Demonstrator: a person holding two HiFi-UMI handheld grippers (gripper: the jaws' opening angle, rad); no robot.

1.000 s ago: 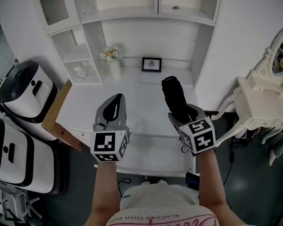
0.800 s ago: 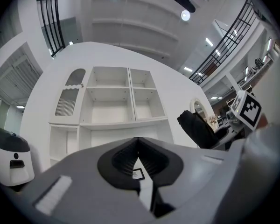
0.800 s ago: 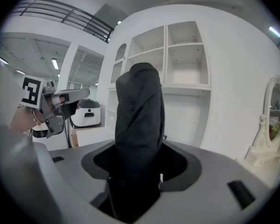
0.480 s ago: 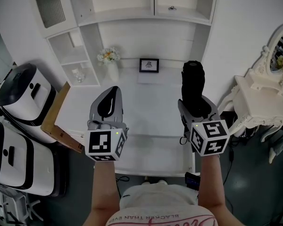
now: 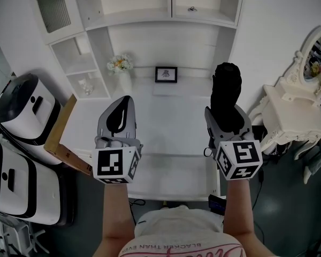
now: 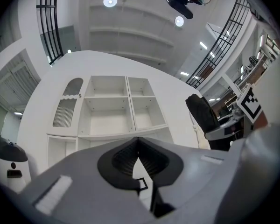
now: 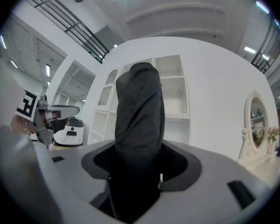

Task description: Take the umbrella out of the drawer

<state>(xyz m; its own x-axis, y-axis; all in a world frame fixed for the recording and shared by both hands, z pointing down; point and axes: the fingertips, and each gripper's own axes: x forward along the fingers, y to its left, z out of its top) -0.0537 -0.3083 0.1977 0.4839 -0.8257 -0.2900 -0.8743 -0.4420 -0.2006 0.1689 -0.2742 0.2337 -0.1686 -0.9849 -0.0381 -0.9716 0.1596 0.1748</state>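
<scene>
A black folded umbrella point(image 5: 226, 87) stands out from my right gripper point(image 5: 227, 118), which is shut on its lower part and holds it above the right side of the white desk point(image 5: 171, 127). In the right gripper view the umbrella point(image 7: 139, 106) fills the gap between the pads of the right gripper point(image 7: 139, 164) and juts forward. My left gripper point(image 5: 123, 103) hangs over the desk's left half. Its jaws are shut with nothing in them, and in the left gripper view the left gripper point(image 6: 138, 144) shows its pads meeting. No drawer shows clearly.
A framed picture point(image 5: 166, 74) and a vase of flowers point(image 5: 120, 66) stand at the back of the desk under white shelves point(image 5: 150, 15). A brown wooden panel point(image 5: 61, 135) juts out at the desk's left. White-and-black machines point(image 5: 21, 106) stand left, an ornate white dressing table point(image 5: 291, 119) right.
Both grippers have risen. The right one has carried the umbrella up and to the right, tipping it further from the desk. The left one rose a little.
</scene>
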